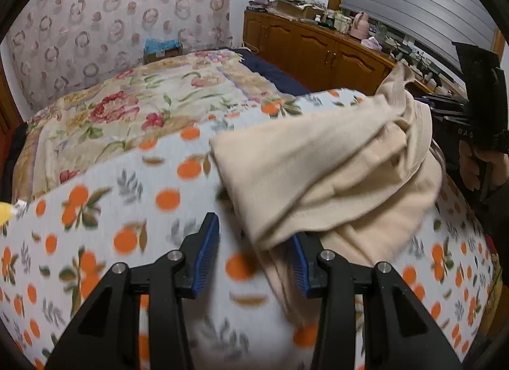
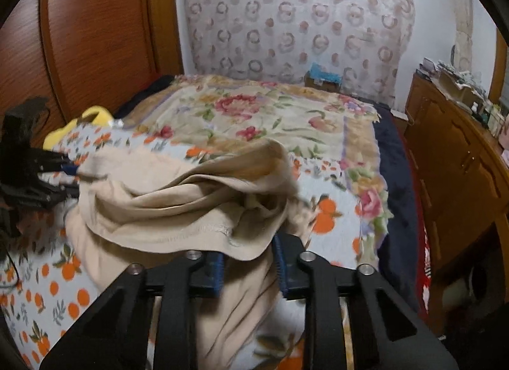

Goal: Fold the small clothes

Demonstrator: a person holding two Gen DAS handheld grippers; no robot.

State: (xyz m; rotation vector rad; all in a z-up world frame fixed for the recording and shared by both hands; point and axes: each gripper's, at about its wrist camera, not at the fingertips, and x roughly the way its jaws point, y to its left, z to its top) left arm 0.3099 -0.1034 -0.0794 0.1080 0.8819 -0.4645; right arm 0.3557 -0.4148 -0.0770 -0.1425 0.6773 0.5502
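Note:
A beige garment (image 1: 318, 163) lies bunched on the orange-print sheet (image 1: 127, 211), with one end raised toward the upper right. My left gripper (image 1: 254, 243) is open low over the sheet. The garment's near edge drapes over its right blue pad (image 1: 300, 268), and bare sheet shows between the jaws. In the right wrist view the garment (image 2: 191, 204) covers my right gripper (image 2: 248, 262). A fold hangs down between its blue pads and fills the gap, so the jaws are shut on it. The left gripper (image 2: 63, 176) shows at the garment's left edge.
A floral blanket (image 1: 143, 106) covers the far half of the bed, with a dark blue cover (image 2: 397, 195) along its right side. A wooden cabinet (image 1: 318, 52) with clutter on top runs past it. A yellow item (image 2: 92, 115) sits by the wooden headboard (image 2: 95, 36).

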